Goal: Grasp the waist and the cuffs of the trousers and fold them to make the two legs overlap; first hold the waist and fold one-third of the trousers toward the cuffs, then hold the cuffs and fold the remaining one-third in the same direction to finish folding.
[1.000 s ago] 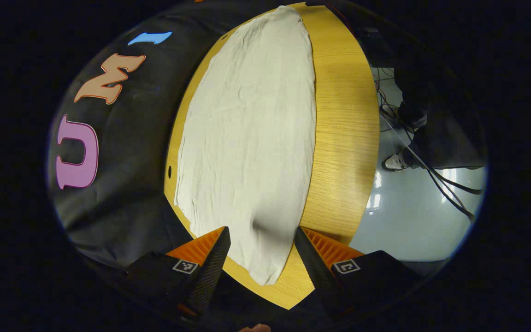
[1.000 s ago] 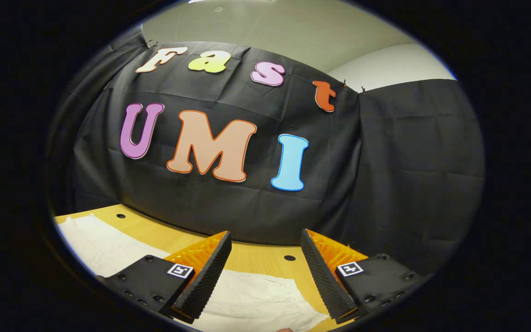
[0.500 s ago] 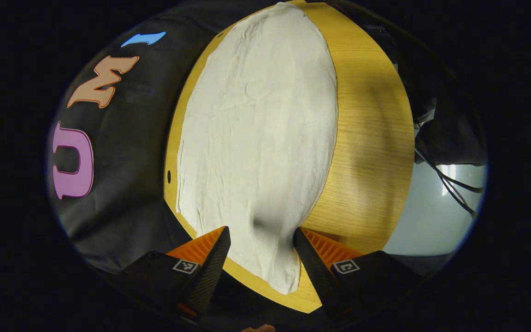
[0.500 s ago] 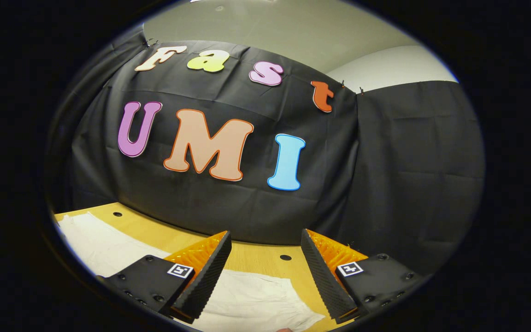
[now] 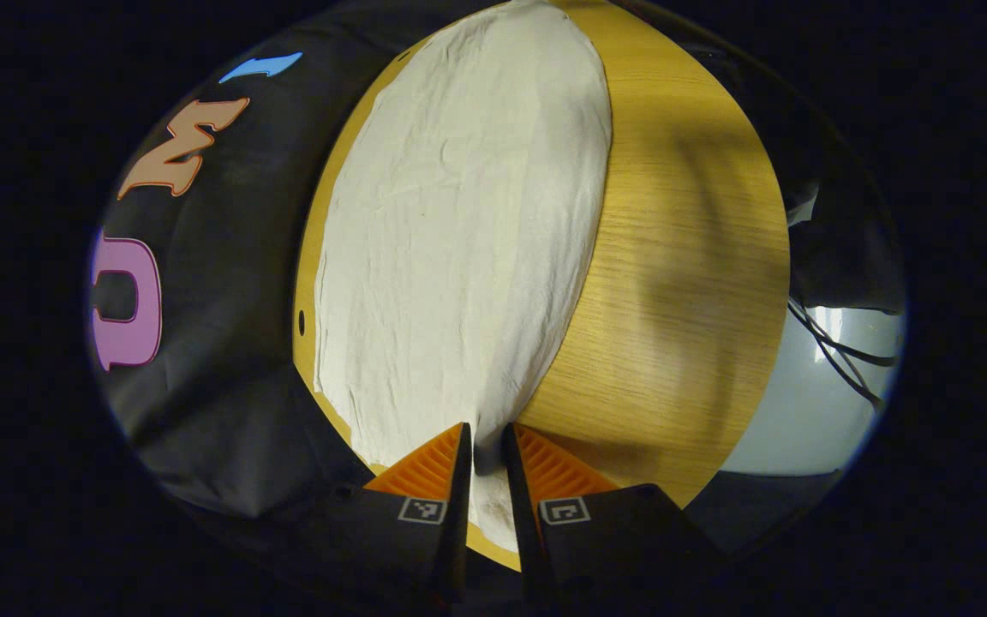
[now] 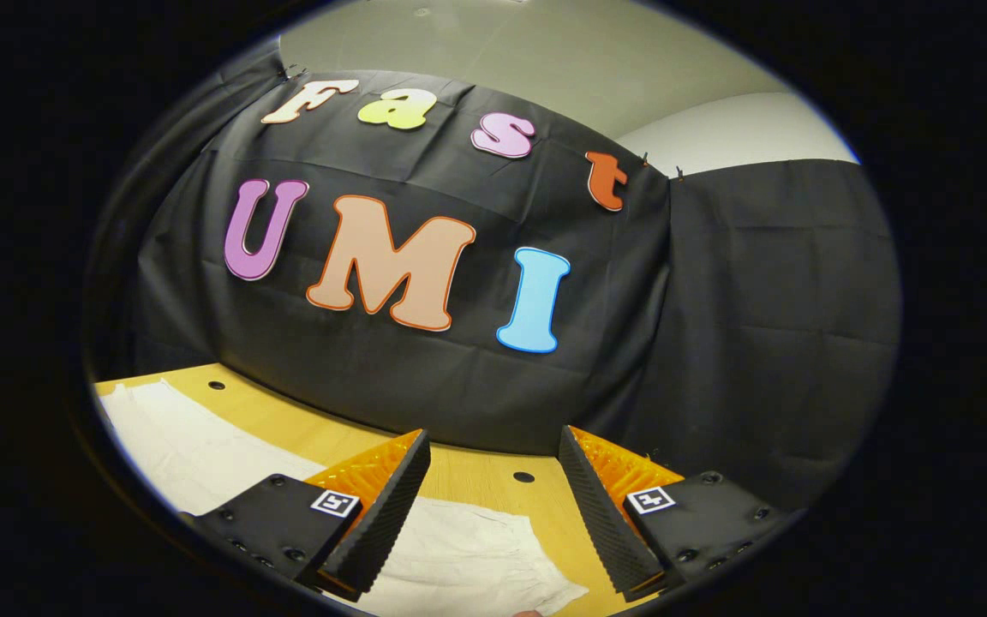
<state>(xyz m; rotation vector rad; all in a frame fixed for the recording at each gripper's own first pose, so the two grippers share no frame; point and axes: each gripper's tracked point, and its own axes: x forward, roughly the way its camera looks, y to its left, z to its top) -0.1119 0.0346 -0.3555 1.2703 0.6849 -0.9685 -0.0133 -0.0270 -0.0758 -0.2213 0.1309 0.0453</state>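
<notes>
Cream trousers (image 5: 459, 214) lie lengthwise on the wooden table (image 5: 673, 257), stretching away from me in the left gripper view. My left gripper (image 5: 486, 430) is shut on their narrow near end at the table's edge, with cloth pinched between the fingers. In the right gripper view the trousers' (image 6: 468, 548) gathered end lies on the table (image 6: 476, 471) under my right gripper (image 6: 493, 439). That gripper is open, held a little above the cloth, with nothing between its fingers.
The black cloth wall (image 6: 716, 343) rises right behind the table's far edge. Small holes (image 6: 523, 476) dot the tabletop near that edge. Beyond the table's right side in the left gripper view lie a shiny grey floor (image 5: 802, 411) and loose cables (image 5: 845, 360).
My left gripper has gone from open around the trousers' near end to shut on it. The right gripper stays open and has barely moved.
</notes>
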